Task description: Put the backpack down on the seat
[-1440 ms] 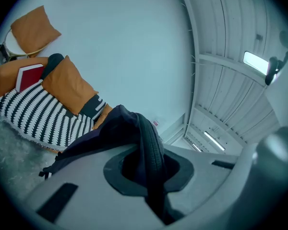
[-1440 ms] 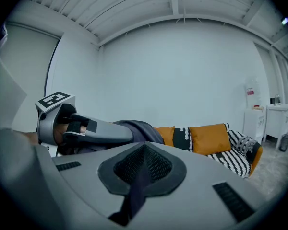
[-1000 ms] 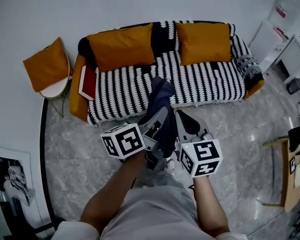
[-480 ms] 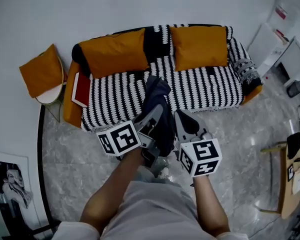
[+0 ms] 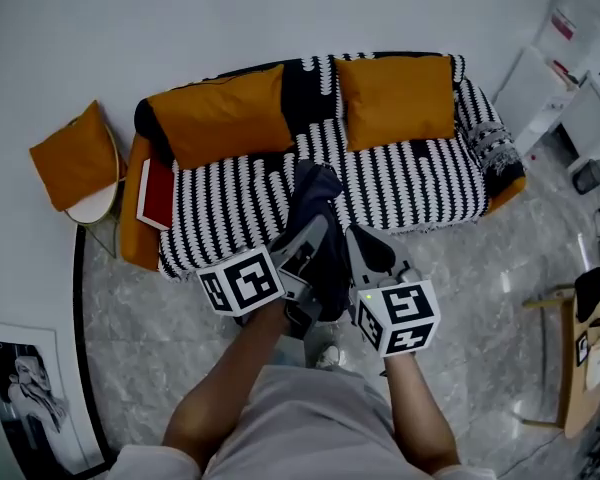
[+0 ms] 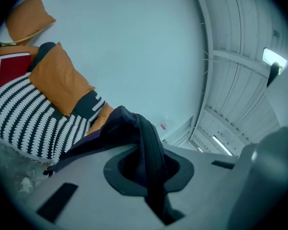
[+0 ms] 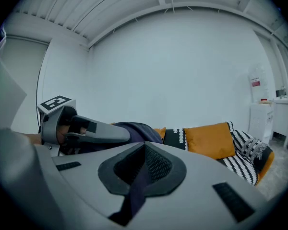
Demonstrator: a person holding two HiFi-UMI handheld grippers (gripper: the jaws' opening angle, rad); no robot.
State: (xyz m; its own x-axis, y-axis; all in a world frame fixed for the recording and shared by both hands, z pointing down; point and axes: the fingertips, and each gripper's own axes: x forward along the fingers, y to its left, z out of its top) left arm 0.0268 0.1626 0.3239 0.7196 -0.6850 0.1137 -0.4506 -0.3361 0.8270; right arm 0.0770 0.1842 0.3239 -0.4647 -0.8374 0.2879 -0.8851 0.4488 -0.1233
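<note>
A dark navy backpack [image 5: 320,213] hangs between my two grippers, above the floor just in front of the sofa seat [image 5: 400,183], which has a black-and-white striped cover. My left gripper [image 5: 310,238] is shut on a black strap [image 6: 151,162] of the backpack. My right gripper [image 5: 365,248] is shut on a dark strap [image 7: 137,186] too. In the right gripper view the left gripper [image 7: 93,131] shows beside the backpack's top [image 7: 139,131]. Two orange cushions [image 5: 220,113] lean on the sofa back.
A red book [image 5: 158,190] lies at the sofa's left end. A small round side table with an orange cushion [image 5: 72,160] stands left of the sofa. White cabinets [image 5: 570,98] and a wooden table [image 5: 580,353] stand at the right. Grey marble floor [image 5: 150,308] lies in front.
Both grippers and the backpack have kept their place in the view while the sofa has shifted slightly left and nearer. The grips have not changed.
</note>
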